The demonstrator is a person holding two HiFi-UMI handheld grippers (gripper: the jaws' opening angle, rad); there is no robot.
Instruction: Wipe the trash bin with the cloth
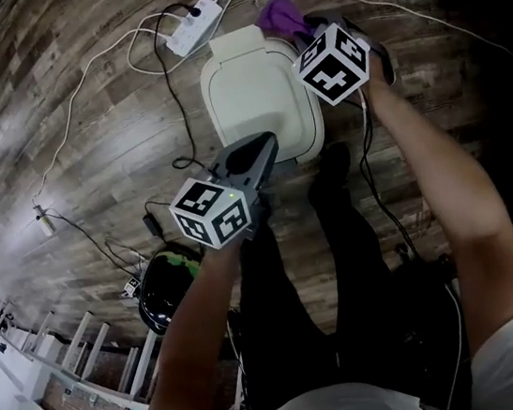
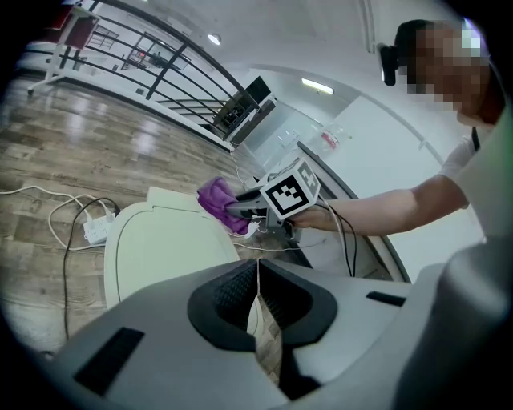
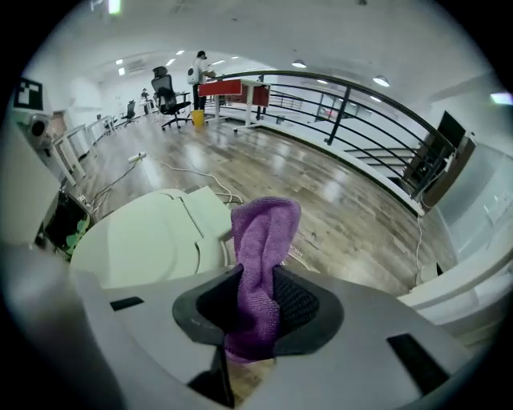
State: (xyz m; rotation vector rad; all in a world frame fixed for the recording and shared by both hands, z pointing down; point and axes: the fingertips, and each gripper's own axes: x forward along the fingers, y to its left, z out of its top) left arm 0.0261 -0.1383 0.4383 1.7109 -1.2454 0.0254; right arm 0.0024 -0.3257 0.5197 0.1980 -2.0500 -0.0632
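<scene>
A cream trash bin (image 1: 255,95) with its lid down stands on the wooden floor; it also shows as the bin (image 2: 156,244) and the bin (image 3: 148,236). My right gripper (image 1: 307,26) is shut on a purple cloth (image 1: 279,14), held past the bin's far right corner. The cloth (image 3: 260,264) sticks up from between the jaws, and the cloth (image 2: 218,204) hangs beside the lid's far edge. My left gripper (image 1: 262,146) is shut with nothing in it, over the bin's near edge.
A white power strip (image 1: 195,25) with cables lies on the floor beyond the bin. A black bin with green inside (image 1: 165,283) sits at the near left. A railing (image 3: 345,104) and desks stand far off. My legs (image 1: 340,263) stand right behind the bin.
</scene>
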